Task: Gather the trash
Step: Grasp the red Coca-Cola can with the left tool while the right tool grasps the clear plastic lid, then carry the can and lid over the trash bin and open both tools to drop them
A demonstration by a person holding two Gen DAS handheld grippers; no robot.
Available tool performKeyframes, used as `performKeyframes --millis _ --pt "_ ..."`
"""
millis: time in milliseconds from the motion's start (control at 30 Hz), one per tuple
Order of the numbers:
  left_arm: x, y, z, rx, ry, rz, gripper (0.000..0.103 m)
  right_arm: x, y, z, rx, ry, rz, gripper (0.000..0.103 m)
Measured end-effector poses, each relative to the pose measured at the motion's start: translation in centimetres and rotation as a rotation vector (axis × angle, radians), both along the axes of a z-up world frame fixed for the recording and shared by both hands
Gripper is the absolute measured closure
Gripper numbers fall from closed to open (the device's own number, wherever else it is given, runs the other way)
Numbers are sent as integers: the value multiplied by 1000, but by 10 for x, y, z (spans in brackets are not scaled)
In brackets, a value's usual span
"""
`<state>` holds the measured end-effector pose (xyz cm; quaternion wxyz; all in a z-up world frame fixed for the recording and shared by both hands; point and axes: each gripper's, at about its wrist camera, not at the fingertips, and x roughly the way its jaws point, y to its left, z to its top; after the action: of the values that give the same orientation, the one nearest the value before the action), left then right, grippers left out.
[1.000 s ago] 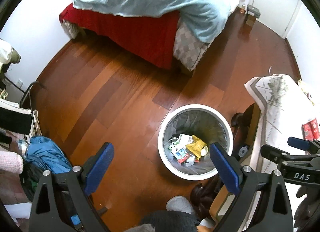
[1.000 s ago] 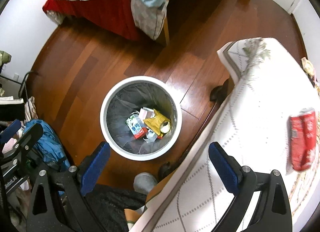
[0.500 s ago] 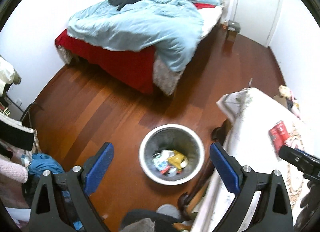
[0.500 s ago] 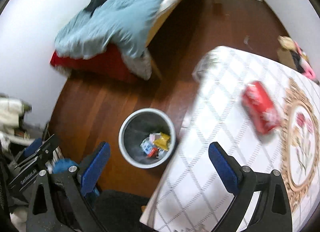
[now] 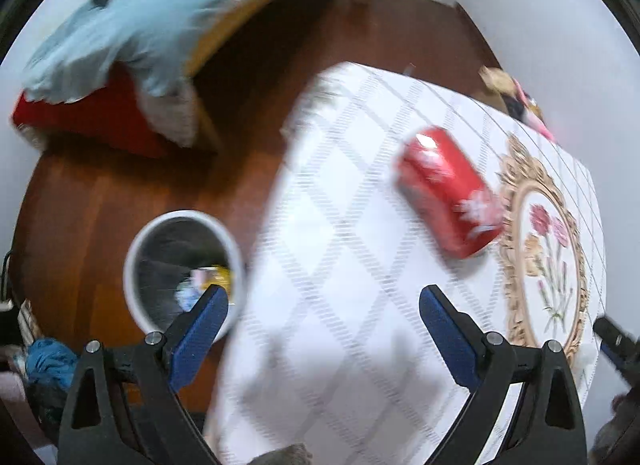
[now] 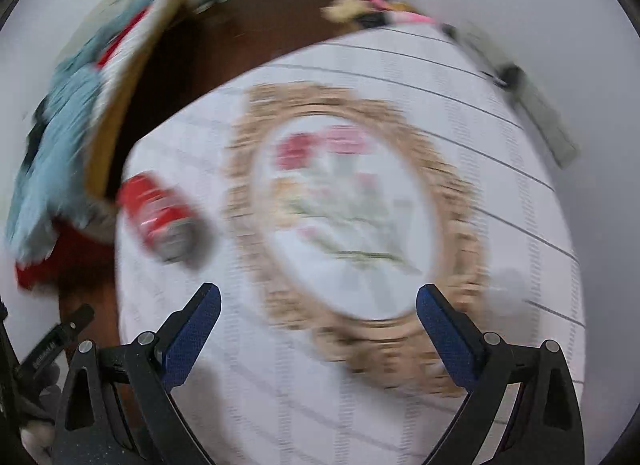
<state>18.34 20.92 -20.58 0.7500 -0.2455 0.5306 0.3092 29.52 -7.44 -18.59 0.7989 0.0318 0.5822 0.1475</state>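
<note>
While both views smear with motion blur, the red can (image 5: 450, 195) lies on its side on the white tablecloth (image 5: 340, 265), ahead of the left gripper (image 5: 324, 319) and a little to the right of its centre line, clear of both blue pads. From the right wrist view the same can (image 6: 160, 221) sits well off to the left, beyond the left-hand finger of the right gripper (image 6: 318, 317), near the table's edge. It looks like a soft-drink can with white lettering, its silvery end turned toward the right camera; any dents are lost in the blur. Both grippers stand wide apart at the jaws, nothing between them. Just right of the can, the cloth carries a gold ornate ring around printed flowers (image 5: 548, 249), and the right gripper hangs over that motif. Left of the table, down on the wooden floor (image 5: 100, 193), a white-rimmed bin (image 5: 138, 249) holds scraps of rubbish. Farther off, a bed with a pale blue duvet (image 5: 132, 21).
</note>
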Motion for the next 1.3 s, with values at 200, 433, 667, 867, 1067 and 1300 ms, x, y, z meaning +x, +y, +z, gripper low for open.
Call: performKeyframes --millis 200,433,667,867,1067,1300 --pt "68 -16 -8 -33 -7 -26 5 11 -81 -35 -21 19 -190 4" --pt "116 -5 -38 -46 59 20 5 18 -124 -75 -11 59 -298 12" --pt "120 1 -58 -124 23 52 15 15 -106 -71 -84 -25 -261 39" --pt "113 -4 -50 -81 -34 10 34 12 -102 -69 -107 -56 -241 60" --pt "91 -20 -39 -20 -35 -86 41 1 -93 -67 -82 -49 -184 60" --pt "47 -41 -29 3 -49 -165 45 -26 -63 -63 -32 -32 -84 60"
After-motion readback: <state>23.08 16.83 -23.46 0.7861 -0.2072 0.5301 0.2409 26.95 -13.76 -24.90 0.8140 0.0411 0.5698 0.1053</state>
